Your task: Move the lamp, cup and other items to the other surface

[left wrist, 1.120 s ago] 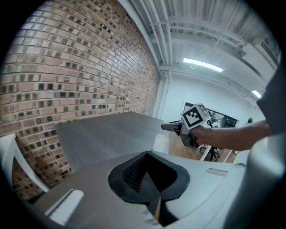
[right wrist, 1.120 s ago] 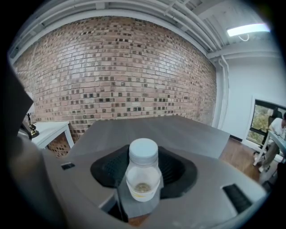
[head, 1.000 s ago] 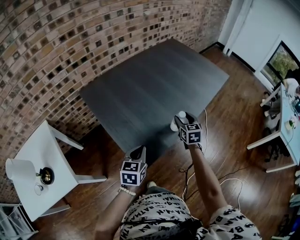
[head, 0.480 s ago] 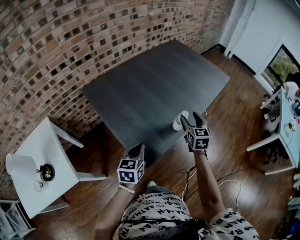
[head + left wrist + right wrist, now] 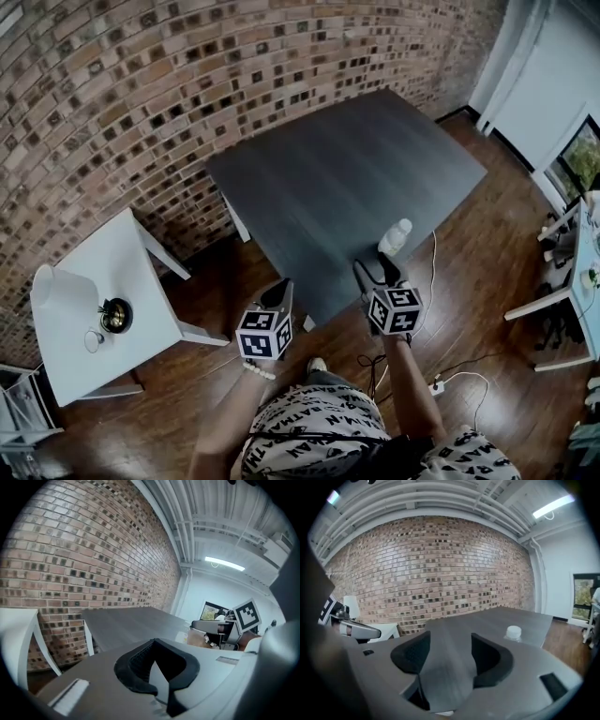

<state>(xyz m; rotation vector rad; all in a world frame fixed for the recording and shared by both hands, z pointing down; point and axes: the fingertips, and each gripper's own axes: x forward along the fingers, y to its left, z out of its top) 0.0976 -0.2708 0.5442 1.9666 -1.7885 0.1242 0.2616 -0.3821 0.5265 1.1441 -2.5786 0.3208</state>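
A white bottle (image 5: pixel 395 237) (image 5: pixel 513 632) stands upright near the front right edge of the dark table (image 5: pixel 347 178). My right gripper (image 5: pixel 375 271) (image 5: pixel 450 645) hangs just short of that edge, left of the bottle. Its jaws have just been opening and stand open with nothing between them. My left gripper (image 5: pixel 277 294) (image 5: pixel 154 656) is over the floor in front of the table, shut and empty. A white lamp (image 5: pixel 62 291) (image 5: pixel 350 605), a small potted plant (image 5: pixel 115 316) and a cup (image 5: pixel 93 339) stand on the white side table (image 5: pixel 131 258) at left.
A brick wall (image 5: pixel 141 84) runs behind both tables. A white cable and a power strip (image 5: pixel 433 385) lie on the wood floor at right. Desks and chairs (image 5: pixel 572 281) stand at the far right. A wire rack (image 5: pixel 19 422) sits bottom left.
My right gripper let go of the bottle on the dark table and drew back toward me. Both grippers moved, and the view swung left toward the white side table.
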